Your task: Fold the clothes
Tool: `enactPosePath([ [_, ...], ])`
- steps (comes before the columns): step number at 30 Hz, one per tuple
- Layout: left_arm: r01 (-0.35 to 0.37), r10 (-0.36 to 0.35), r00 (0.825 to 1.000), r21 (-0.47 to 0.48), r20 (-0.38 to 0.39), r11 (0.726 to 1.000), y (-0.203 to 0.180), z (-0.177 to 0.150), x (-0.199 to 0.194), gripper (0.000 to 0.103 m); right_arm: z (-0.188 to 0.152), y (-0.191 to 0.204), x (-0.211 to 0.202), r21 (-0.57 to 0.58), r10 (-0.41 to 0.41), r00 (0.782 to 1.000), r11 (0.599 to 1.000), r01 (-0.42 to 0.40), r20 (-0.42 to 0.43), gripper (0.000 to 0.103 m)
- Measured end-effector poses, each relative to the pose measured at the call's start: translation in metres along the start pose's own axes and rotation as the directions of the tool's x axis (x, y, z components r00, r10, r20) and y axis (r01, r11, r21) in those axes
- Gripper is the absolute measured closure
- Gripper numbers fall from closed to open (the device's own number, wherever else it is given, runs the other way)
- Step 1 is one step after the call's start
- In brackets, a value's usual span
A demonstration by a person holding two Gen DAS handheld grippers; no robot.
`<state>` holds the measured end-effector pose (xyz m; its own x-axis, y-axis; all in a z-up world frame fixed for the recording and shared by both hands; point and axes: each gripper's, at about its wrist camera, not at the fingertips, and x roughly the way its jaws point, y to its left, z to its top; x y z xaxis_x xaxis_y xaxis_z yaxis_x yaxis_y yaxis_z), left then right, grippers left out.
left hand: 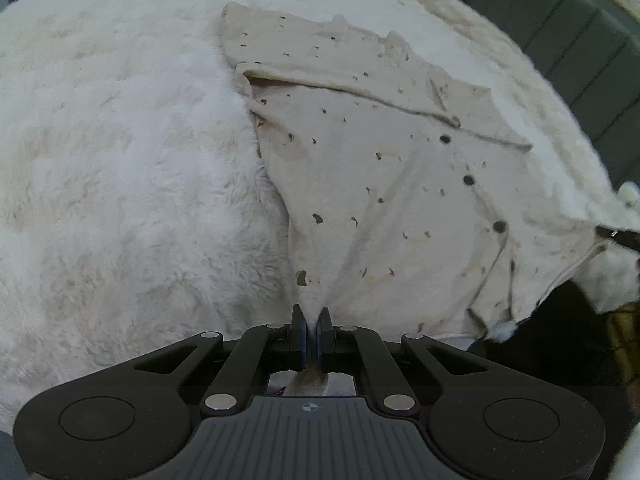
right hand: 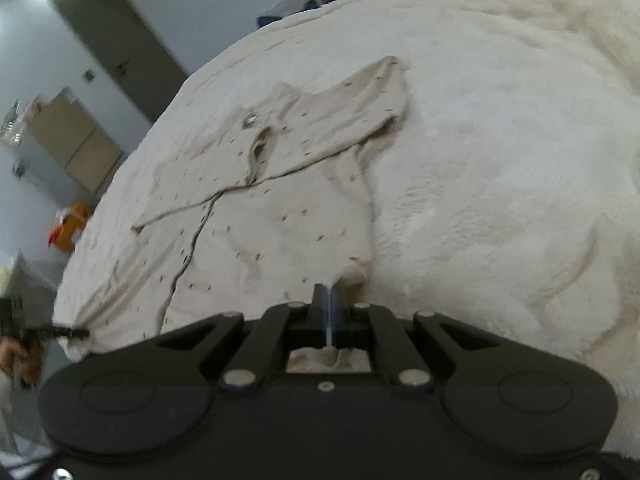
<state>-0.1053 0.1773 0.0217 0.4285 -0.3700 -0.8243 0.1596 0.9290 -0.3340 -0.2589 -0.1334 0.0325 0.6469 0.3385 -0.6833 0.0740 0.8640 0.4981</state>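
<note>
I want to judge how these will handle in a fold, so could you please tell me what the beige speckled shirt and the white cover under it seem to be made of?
Beige speckled shirt with dark round buttons: thin, matte woven fabric, probably cotton; it creases sharply and tents at the left gripper.
White fluffy bed cover: deep-pile plush, likely synthetic fleece; fuzzy, tufted surface.

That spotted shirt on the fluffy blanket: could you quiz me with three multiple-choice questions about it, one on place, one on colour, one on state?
1. Where does the shirt lie?
A on a white fluffy blanket
B on a wooden floor
C on a hanger

2. What colour are its buttons?
A red
B dark
C gold

3. How is the left gripper?
A wide open
B closed on nothing
C shut on shirt cloth

Answers: 1 A, blanket surrounds the shirt; 2 B, three dark round buttons show in a row; 3 C, cloth bunches between its fingers.
</note>
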Motion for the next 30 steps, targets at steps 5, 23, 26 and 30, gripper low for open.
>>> enactPosePath([
  [5, 0.046, -0.043, 0.998, -0.064, 0.046, 0.997, 0.016, 0.005, -0.007, 0.100, 0.008, -0.017, 0.009, 0.037, -0.017, 1.000, 0.999, 0.017, -0.009, 0.103],
  [23, 0.073, -0.073, 0.997, -0.107, 0.009, 0.992, 0.037, -0.002, -0.017, 0.060, 0.002, -0.039, 0.013, -0.098, -0.047, 0.992, 0.995, 0.036, -0.113, 0.060],
  [26, 0.119, -0.117, 0.993, -0.114, 0.025, 0.986, 0.044, 0.010, -0.009, 0.054, 0.008, -0.041, 0.029, -0.072, 0.038, 0.995, 0.996, -0.045, -0.092, 0.057],
  [30, 0.183, -0.187, 0.982, -0.101, -0.032, 0.978, 0.047, 0.010, 0.020, 0.051, 0.006, -0.049, 0.059, -0.002, 0.161, 0.973, 0.987, -0.163, -0.165, 0.055],
])
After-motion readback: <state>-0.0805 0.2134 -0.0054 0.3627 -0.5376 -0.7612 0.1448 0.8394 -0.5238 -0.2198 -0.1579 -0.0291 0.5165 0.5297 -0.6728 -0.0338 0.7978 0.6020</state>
